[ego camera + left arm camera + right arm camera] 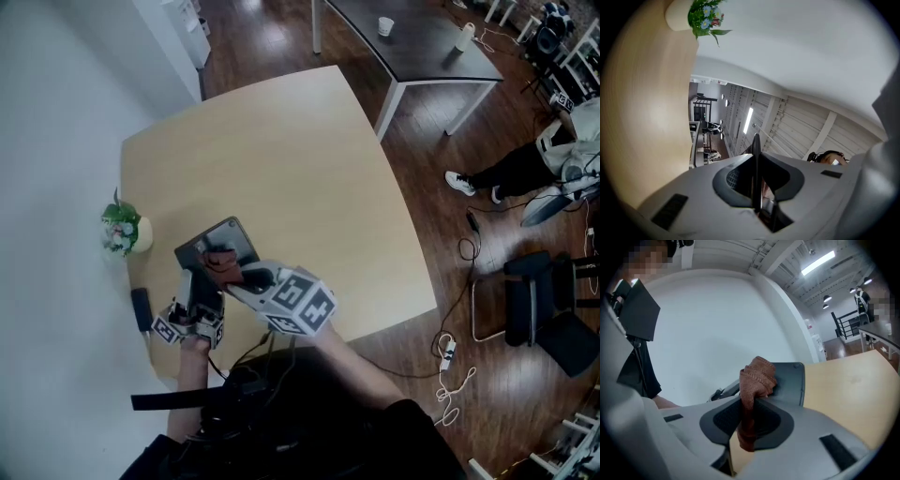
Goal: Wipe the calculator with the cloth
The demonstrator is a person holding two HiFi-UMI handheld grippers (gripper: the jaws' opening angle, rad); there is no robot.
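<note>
Over the table's (309, 169) near-left corner, the left gripper (191, 283) clamps the calculator (223, 236), the right gripper (234, 274) pinching the cloth (757, 376) against it.

- Cloth (757, 376): reddish-brown woven textile with a coarse ribbed texture and a stitched hem. Finish is matt.
- Calculator (217, 246): dark plastic casing. In the head view its face is glossy and carries a pale reflection. In the right gripper view the casing looks matt dark grey with a smooth rounded corner.
- Left gripper (757, 159) and right gripper (751, 397): light grey moulded plastic, smooth and matt. The recesses round the jaws are dark grey, with a fine grid texture on the inner surface.
- Table (281, 159): pale wood-look top, smooth, low sheen.
- Floor (441, 234): dark wood planks, polished, with bright reflections.
- Wall (717, 324): white, smooth, matt.
</note>
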